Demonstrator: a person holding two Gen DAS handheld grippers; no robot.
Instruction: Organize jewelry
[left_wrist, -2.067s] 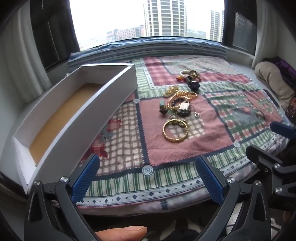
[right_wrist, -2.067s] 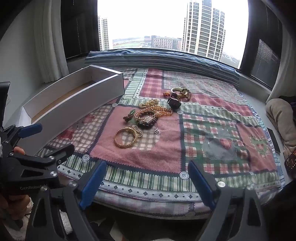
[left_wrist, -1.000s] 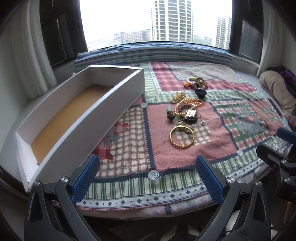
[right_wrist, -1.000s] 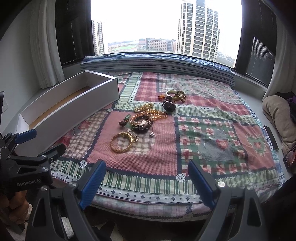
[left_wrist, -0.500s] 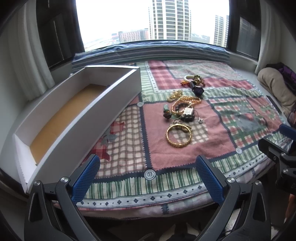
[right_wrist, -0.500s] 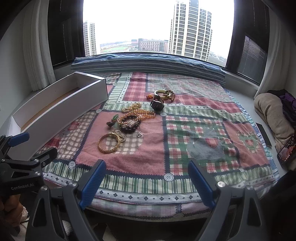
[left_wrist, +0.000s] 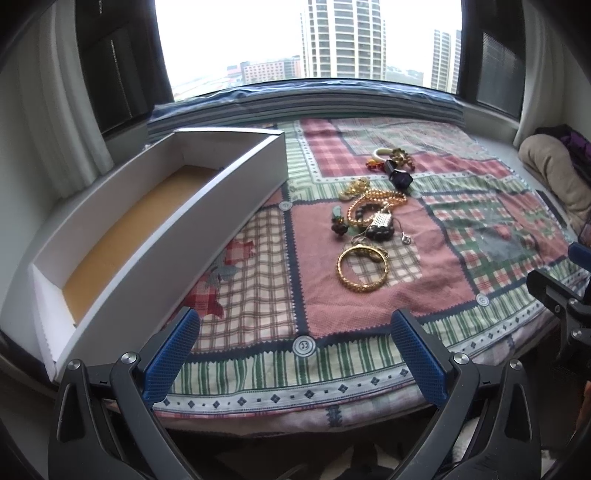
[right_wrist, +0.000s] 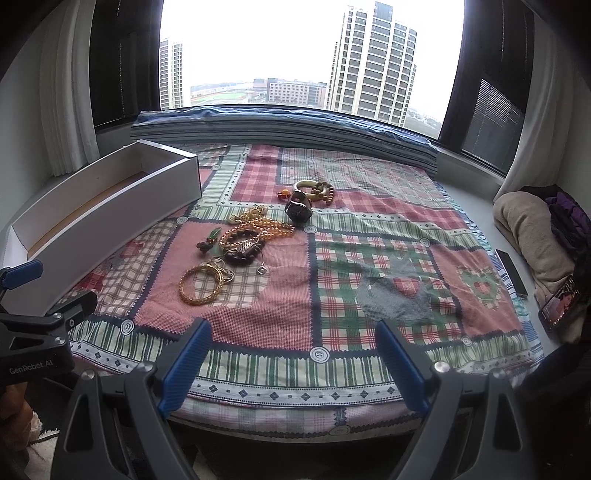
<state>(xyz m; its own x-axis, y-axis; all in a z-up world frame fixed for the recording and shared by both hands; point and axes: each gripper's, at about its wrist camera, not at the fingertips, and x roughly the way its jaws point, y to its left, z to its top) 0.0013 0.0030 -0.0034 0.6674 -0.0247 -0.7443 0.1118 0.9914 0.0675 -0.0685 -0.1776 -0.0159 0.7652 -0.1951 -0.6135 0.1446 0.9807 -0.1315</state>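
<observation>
A pile of jewelry lies on the patchwork cloth (left_wrist: 258, 288): a gold bangle (left_wrist: 362, 269) (right_wrist: 199, 286) nearest me, a gold bead necklace (left_wrist: 373, 206) (right_wrist: 258, 229), a dark bead bracelet (left_wrist: 380, 230), a black watch (left_wrist: 400, 177) (right_wrist: 298, 210) and a pale bangle (right_wrist: 312, 186) farther back. A long white box (left_wrist: 207, 221) (right_wrist: 110, 214) with a brown floor stands empty at the left. My left gripper (left_wrist: 295, 350) and my right gripper (right_wrist: 293, 354) are both open and empty, at the cloth's near edge, short of the jewelry.
A folded beige blanket (right_wrist: 528, 229) and purple cloth lie at the right. A phone (right_wrist: 557, 304) and a dark flat object (right_wrist: 511, 271) lie on the grey ledge there. A window with curtains is behind the blue bedding roll (right_wrist: 280, 122).
Both views have shifted slightly; the right view has drifted so the jewelry sits farther left. Both grippers stayed open. Nothing on the cloth moved.
</observation>
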